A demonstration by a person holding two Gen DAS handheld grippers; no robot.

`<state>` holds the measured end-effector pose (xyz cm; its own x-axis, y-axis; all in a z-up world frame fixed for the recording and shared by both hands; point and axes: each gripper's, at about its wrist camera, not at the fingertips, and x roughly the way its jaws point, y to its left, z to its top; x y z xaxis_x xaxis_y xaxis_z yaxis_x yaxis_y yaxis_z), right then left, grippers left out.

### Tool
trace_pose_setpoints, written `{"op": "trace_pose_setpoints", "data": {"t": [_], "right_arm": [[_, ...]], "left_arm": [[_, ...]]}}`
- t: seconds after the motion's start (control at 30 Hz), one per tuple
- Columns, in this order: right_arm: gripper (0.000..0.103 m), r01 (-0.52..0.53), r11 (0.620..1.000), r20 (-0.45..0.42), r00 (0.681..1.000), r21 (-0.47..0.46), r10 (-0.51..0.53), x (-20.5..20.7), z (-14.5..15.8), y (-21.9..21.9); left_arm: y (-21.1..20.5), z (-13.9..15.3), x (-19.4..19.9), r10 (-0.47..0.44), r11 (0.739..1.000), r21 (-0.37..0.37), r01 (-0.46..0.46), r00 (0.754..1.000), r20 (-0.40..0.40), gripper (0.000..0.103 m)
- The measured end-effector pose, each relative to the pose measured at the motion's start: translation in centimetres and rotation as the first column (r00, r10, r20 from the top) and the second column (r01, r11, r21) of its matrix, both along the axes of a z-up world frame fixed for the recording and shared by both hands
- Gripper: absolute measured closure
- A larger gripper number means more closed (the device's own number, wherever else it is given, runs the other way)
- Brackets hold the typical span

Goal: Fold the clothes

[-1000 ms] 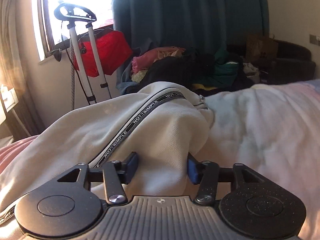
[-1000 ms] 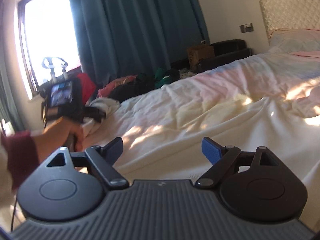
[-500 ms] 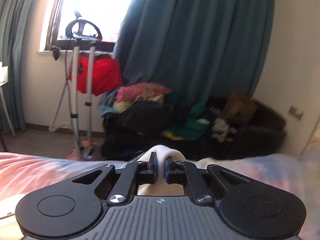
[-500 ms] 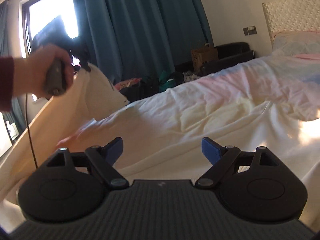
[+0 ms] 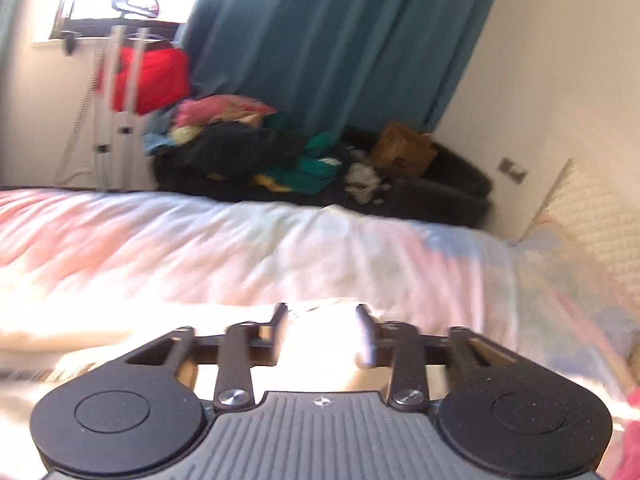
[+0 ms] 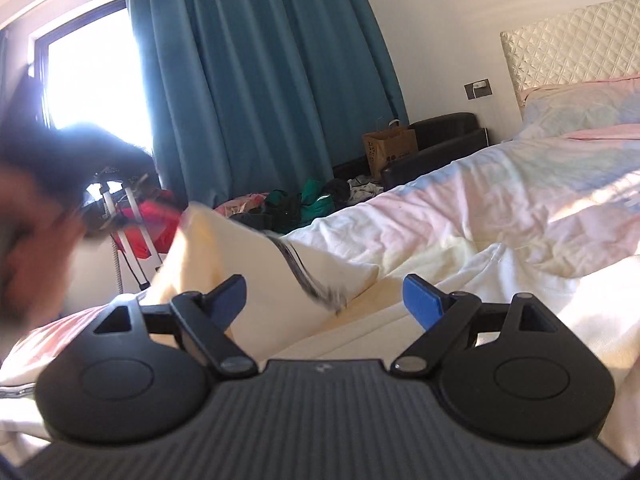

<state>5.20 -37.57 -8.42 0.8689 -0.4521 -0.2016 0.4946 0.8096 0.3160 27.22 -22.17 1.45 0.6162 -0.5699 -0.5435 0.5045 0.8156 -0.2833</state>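
Observation:
A cream garment [image 6: 240, 264] with a black lettered stripe [image 6: 304, 276] is drawn up in a peak over the bed [image 6: 480, 208]. In the right wrist view my left gripper [image 6: 60, 152] is a dark blur above that peak, with a person's hand [image 6: 32, 248] on it. Seen from the left wrist, the left gripper [image 5: 322, 320] has its jaws opening. Sunlit cream cloth [image 5: 320, 352] shows between them, and I cannot see the pads pressing on it. My right gripper [image 6: 324, 286] stands wide open just over the garment's lower part and grips nothing.
A pile of clothes [image 5: 248, 152] lies on a dark sofa [image 5: 440, 192] beyond the bed, beside a brown paper bag [image 6: 390, 146]. A white stand with a red bag [image 5: 148, 80] is by the window. Teal curtains [image 6: 260, 80], a quilted headboard [image 6: 572, 40] and a pillow [image 6: 580, 104] are at the right.
The left gripper shut on a fold of the cream garment, lifted it and swung right across the bed; its jaws have now parted. The right gripper rose slightly and stayed open.

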Motion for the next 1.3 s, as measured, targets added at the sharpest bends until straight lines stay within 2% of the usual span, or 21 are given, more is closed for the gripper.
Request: {"op": "trace_pose_setpoints", "data": {"t": [0.07, 0.13, 0.23, 0.33, 0.4, 0.43, 0.47, 0.53, 0.63, 0.73, 0.77, 0.87, 0.93, 1.07, 1.1, 1.17, 1.23, 1.3], "right_arm": [[0.016, -0.010, 1.000, 0.008, 1.000, -0.004, 0.010, -0.1, 0.1, 0.0], [0.016, -0.034, 0.999, 0.009, 0.999, -0.008, 0.034, -0.2, 0.2, 0.3], [0.016, -0.080, 0.997, -0.001, 0.997, -0.010, 0.080, -0.1, 0.4, 0.7], [0.016, -0.146, 0.989, 0.007, 0.989, 0.020, 0.145, -0.3, 0.9, 0.9], [0.015, -0.231, 0.971, -0.009, 0.973, 0.065, 0.232, 0.0, 1.0, 0.7], [0.016, -0.285, 0.953, -0.046, 0.955, 0.106, 0.291, 0.6, 1.0, 0.5], [0.017, -0.307, 0.939, -0.065, 0.945, 0.153, 0.320, 0.8, 1.0, 0.2], [0.016, -0.329, 0.918, -0.047, 0.937, 0.223, 0.347, 0.2, 1.3, -0.4], [0.016, -0.341, 0.886, -0.013, 0.932, 0.315, 0.363, -1.1, 1.8, -1.6], [0.016, -0.350, 0.808, 0.021, 0.922, 0.473, 0.387, -2.5, 1.2, -3.0], [0.016, -0.348, 0.768, 0.046, 0.922, 0.538, 0.385, -3.0, 0.6, -3.5], [0.014, -0.341, 0.620, 0.121, 0.922, 0.707, 0.369, -4.5, -1.1, -4.9], [0.014, -0.323, 0.530, 0.156, 0.929, 0.784, 0.336, -4.3, -1.7, -5.4], [0.014, -0.332, 0.308, 0.250, 0.928, 0.892, 0.275, -0.4, -2.2, -5.5], [0.014, -0.348, 0.280, 0.279, 0.925, 0.894, 0.259, 0.8, -2.0, -5.5], [0.014, -0.354, 0.294, 0.293, 0.928, 0.888, 0.231, 3.8, -1.2, -5.5], [0.014, -0.319, 0.352, 0.265, 0.944, 0.880, 0.195, 6.8, -0.7, -5.6], [0.014, -0.301, 0.376, 0.250, 0.951, 0.876, 0.181, 10.1, -0.7, -5.7]], "left_arm": [[3.6, -0.4, -3.0, 0.040, 0.999, 0.019, -0.040, 0.999, 0.012, 0.061], [6.9, -0.3, -6.0, 0.102, 0.993, 0.054, -0.105, 0.993, 0.057, 0.058], [12.0, -0.2, -10.7, 0.205, 0.974, 0.079, -0.214, 0.972, 0.117, 0.052], [15.8, -0.1, -14.8, 0.272, 0.955, 0.080, -0.285, 0.952, 0.143, 0.050], [17.0, -0.4, -17.3, 0.320, 0.932, 0.112, -0.344, 0.929, 0.187, 0.048], [17.2, -0.7, -18.3, 0.321, 0.930, 0.119, -0.348, 0.925, 0.201, 0.048], [17.2, -0.9, -19.2, 0.316, 0.930, 0.122, -0.346, 0.925, 0.213, 0.047], [17.4, -1.5, -21.0, 0.305, 0.931, 0.130, -0.341, 0.923, 0.236, 0.045], [17.6, -2.6, -22.4, 0.296, 0.941, 0.096, -0.324, 0.927, 0.229, 0.039], [17.6, -3.9, -23.0, 0.287, 0.943, 0.100, -0.318, 0.927, 0.240, 0.020], [17.7, -4.2, -23.2, 0.279, 0.944, 0.105, -0.311, 0.928, 0.245, 0.020], [18.4, -5.7, -23.6, 0.265, 0.946, 0.125, -0.301, 0.934, 0.240, 0.019], [19.0, -6.7, -23.2, 0.272, 0.943, 0.130, -0.306, 0.935, 0.230, 0.019], [20.2, -7.8, -21.4, 0.323, 0.928, 0.111, -0.355, 0.917, 0.233, 0.018], [20.6, -8.1, -20.8, 0.333, 0.927, 0.102, -0.362, 0.916, 0.222, 0.018], [21.2, -8.4, -19.6, 0.351, 0.924, 0.084, -0.372, 0.916, 0.195, 0.018], [22.0, -8.8, -18.7, 0.362, 0.924, 0.060, -0.377, 0.916, 0.173, 0.018], [22.8, -9.2, -18.0, 0.384, 0.918, 0.045, -0.395, 0.910, 0.157, 0.018]]}}
